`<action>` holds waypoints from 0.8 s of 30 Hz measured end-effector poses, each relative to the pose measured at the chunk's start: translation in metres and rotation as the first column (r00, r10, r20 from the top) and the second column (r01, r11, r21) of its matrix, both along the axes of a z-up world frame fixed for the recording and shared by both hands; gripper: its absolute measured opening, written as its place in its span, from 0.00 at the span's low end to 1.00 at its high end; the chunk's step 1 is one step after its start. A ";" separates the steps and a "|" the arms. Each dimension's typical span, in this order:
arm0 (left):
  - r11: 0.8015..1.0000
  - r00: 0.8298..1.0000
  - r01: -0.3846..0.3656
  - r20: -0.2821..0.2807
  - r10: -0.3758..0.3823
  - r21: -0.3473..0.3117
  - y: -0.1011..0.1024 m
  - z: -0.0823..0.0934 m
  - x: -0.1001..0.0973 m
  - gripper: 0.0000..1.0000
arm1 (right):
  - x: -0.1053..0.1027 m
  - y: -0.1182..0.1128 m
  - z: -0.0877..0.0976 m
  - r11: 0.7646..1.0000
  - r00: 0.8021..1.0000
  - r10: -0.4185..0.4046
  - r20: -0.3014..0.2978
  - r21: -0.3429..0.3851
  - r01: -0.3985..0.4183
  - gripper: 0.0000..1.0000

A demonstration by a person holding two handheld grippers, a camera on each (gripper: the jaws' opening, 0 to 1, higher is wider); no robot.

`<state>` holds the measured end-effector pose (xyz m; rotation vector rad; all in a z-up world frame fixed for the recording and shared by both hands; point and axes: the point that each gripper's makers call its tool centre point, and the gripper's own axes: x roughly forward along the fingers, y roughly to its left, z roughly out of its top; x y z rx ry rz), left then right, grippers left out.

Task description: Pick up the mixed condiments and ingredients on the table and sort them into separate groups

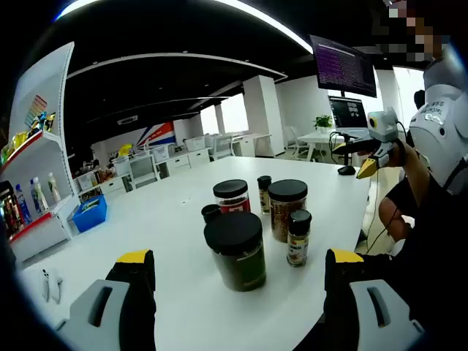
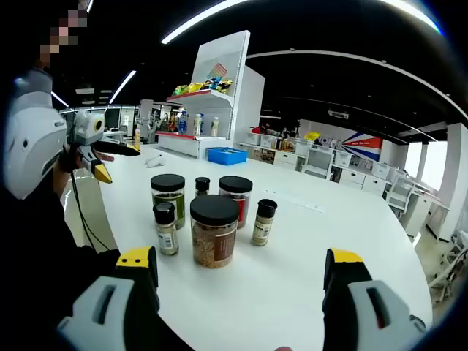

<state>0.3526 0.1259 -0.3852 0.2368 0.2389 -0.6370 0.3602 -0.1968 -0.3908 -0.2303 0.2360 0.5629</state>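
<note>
Above the table (image 1: 110, 241), both tools (image 1: 238, 281) (image 2: 241, 278) gape wide, empty.

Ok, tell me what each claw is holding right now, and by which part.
Nothing is held. The left claw and the right claw are both open and empty, short of the jars on the table.

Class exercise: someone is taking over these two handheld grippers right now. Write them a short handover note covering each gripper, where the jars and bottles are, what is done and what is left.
Left gripper: open, empty, low over the table, aimed at the cluster.
Right gripper: open, empty, facing the cluster from the opposite side.
Items: all in one tight cluster mid-table. Three big black-lidded jars: dark jar, brown jar, red jar. Three small spice bottles stand among them.
Done: nothing sorted yet, judging by the single mixed cluster.
Left: pick up each item and set out separate groups, perhaps jars apart from bottles.
</note>
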 end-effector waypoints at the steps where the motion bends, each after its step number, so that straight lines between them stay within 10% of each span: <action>1: 1.000 1.000 -0.001 0.001 0.001 0.002 0.000 0.000 0.000 0.95 | 0.000 0.000 -0.001 1.000 1.000 -0.002 -0.002 -0.001 0.002 0.91; 24: 1.000 1.000 0.005 -0.004 -0.005 0.014 0.002 -0.001 -0.004 0.95 | -0.003 0.006 -0.002 1.000 1.000 0.022 -0.005 0.007 -0.022 0.91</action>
